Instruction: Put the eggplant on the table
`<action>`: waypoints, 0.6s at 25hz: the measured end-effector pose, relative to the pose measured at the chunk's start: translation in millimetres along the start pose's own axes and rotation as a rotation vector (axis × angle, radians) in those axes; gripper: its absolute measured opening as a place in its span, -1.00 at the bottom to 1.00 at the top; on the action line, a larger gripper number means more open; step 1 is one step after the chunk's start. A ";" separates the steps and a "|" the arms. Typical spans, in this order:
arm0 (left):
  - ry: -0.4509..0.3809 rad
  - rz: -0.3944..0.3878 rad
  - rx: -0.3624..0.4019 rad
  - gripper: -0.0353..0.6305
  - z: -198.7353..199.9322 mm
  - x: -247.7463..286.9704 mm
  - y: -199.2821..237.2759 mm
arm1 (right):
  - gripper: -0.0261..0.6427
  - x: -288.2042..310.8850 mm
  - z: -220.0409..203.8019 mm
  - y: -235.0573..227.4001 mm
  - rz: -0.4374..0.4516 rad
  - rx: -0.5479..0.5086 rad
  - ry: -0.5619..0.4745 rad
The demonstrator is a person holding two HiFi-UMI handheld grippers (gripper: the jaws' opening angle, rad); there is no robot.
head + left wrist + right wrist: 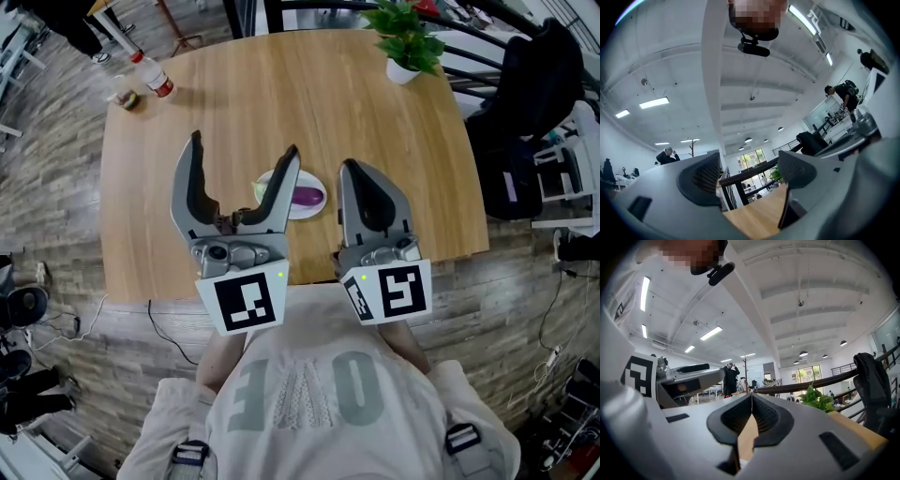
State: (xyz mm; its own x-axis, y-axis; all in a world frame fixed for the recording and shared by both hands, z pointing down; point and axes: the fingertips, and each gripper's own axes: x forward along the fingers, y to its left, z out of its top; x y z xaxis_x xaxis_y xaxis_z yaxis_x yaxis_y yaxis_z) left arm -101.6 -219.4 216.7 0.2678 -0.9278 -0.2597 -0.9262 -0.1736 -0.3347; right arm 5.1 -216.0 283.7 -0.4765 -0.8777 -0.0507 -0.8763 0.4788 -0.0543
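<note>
**A:** Wood, pale and mostly bare. That was the table (pixel 281 94) seen from over the person's head. A white plate (pixel 302 213) sat near the front edge with the purple eggplant (pixel 307 196) lying in it. I could make out nothing else on the plate.

**B:** And the tongs?

**A:** Both were held up above the table, close to the person's chest. The left gripper (pixel 244 142) gaped wide and empty, with one jaw crossing in front of the plate. The right gripper (pixel 349 167) was pinched together on nothing.

**B:** Any other containers?

**A:** A bottle (pixel 155 77) lay at the far left corner, and I couldn't tell its contents. A white pot (pixel 403 72) at the far side held a green plant (pixel 410 33).

**B:** What did the left gripper view show?

**A:** It showed mostly ceiling, with a strip of table between the spread jaws and no plate or eggplant. I reckoned the aim could wander on the way down. A jaw might then clip the plate's rim and shove or tip it.

**B:** And the right gripper view?

**A:** The pads met, with a sliver of wood behind them and the plant far across the table. Closed like that, it couldn't steady the plate. The eggplant looked smooth and rounded, so I judged that an off-centre pinch might squirt it loose. It might also roll once it was set on the bare wood.
</note>
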 end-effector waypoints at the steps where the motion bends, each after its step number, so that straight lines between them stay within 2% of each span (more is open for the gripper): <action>1: 0.021 -0.017 0.018 0.19 -5.2 -0.4 -3.9 | -0.87 -0.7 0.2 0.9 0.000 -0.005 -0.002; 3: 0.067 -0.061 0.059 -0.57 -18.2 -2.8 -13.1 | -0.87 -1.1 -0.8 2.5 -0.001 -0.013 0.000; 4: 0.079 -0.080 0.069 -0.80 -22.6 -4.4 -16.9 | -0.87 -1.1 -1.5 3.0 -0.001 -0.014 0.002; 5: 0.086 -0.093 0.064 -0.87 -25.7 -5.6 -19.6 | -0.87 -1.0 -2.0 3.2 -0.002 -0.015 0.004; 8: 0.109 -0.109 0.024 -0.87 -31.1 -7.7 -23.2 | -0.87 -1.8 -3.1 3.5 -0.011 -0.030 0.009; 12: 0.104 -0.119 0.035 -0.87 -28.2 -10.2 -24.4 | -0.87 -5.7 -2.2 6.0 -0.039 -0.105 0.008; 15: 0.100 -0.113 0.018 -0.87 -27.2 -12.9 -20.4 | -0.87 -5.8 -3.4 8.4 -0.030 -0.094 0.010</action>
State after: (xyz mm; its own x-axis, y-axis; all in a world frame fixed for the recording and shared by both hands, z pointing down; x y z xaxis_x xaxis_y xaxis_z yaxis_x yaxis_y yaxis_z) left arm -93.5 -212.9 251.5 0.3414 -0.9311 -0.1284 -0.8865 -0.2735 -0.3734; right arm 0.3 -207.0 286.9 -0.4503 -0.8920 -0.0407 -0.8927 0.4489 0.0383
